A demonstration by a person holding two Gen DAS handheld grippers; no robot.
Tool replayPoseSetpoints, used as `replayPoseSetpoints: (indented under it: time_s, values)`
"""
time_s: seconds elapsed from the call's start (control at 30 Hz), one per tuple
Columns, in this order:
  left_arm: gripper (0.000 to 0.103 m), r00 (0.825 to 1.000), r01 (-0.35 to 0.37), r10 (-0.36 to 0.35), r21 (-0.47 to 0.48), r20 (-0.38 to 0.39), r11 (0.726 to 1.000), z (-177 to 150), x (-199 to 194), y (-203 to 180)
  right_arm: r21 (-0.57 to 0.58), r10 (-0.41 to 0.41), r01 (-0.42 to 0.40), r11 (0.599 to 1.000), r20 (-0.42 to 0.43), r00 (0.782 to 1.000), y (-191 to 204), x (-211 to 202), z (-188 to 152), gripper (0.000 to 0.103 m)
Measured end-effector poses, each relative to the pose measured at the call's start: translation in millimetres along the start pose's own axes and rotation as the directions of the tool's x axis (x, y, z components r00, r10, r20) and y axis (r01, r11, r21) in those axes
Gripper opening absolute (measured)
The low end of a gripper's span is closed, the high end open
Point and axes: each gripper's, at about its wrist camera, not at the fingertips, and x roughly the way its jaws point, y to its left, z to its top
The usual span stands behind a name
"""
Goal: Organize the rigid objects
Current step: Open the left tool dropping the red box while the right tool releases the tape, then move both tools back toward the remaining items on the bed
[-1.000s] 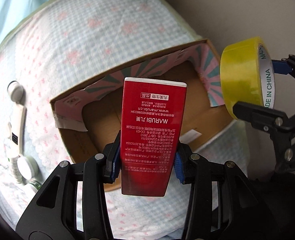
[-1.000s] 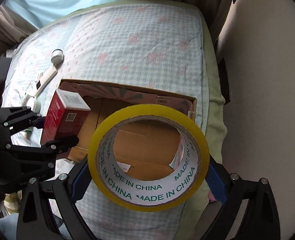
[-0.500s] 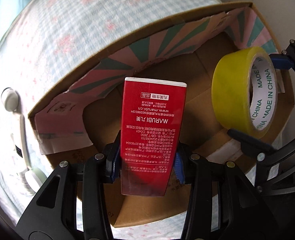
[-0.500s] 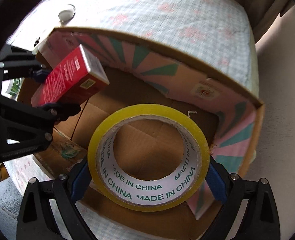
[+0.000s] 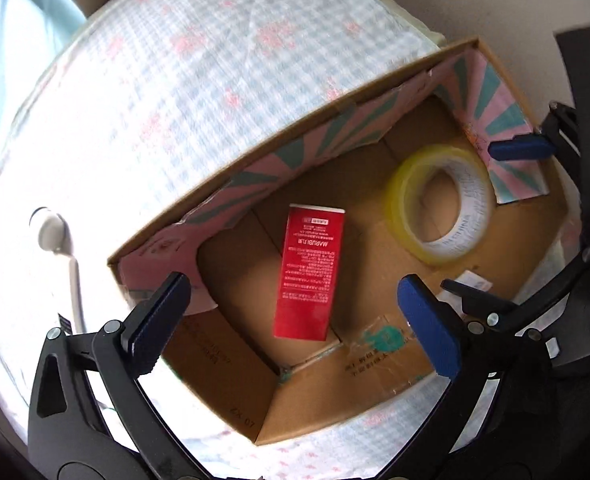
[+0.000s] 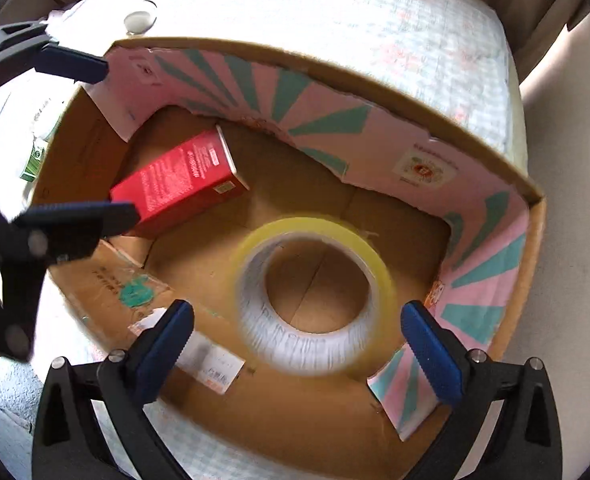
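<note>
Both the left gripper (image 5: 295, 320) and right gripper (image 6: 299, 340) gape wide, holding nothing. Red carton (image 5: 309, 276) and tape roll (image 6: 315, 296) (blurred) sit apart inside the cardboard box (image 6: 375, 84).

My left gripper (image 5: 295, 312) and right gripper (image 6: 299, 344) are matt black plastic with blue rubbery pads (image 5: 429, 326) and small metal screws. The cardboard box (image 6: 491, 176) is plain brown inside, matt, with glossy pink-and-teal printed paper flaps. The red carton (image 5: 309, 278) looks smooth, slightly shiny card. The tape roll (image 6: 315, 294) is glossy yellow film. The bedspread (image 5: 199, 92) is soft quilted cloth.
</note>
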Motion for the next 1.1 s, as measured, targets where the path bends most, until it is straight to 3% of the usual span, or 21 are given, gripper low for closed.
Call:
replayPoseSetpoints:
  time_s: [0.3,0.7,0.9,1.1]
  values:
    - [0.103,1.000,0.008,-0.008,-0.005,0.029,1.000,-7,-16,-2,0.066,0.015,-0.018,0.998,0.054,0.998,-6,-28,-11,0.103]
    - [0.103,0.990,0.022,-0.014,-0.050,0.142,0.999,-29,-86,7,0.119,-0.046,0.035,0.992,0.083,0.995,17,-88,-7,0.103]
    - [0.103,0.970,0.046,-0.023,-0.090,0.242,0.995,-70,-154,26,0.050,-0.107,0.101,0.994,0.130,0.986,51,-138,2,0.103]
    - [0.103,0.941,0.079,-0.009,-0.193,0.337,0.978,-129,-210,67,0.023,-0.105,0.102,0.994,0.179,0.978,90,-178,18,0.103]
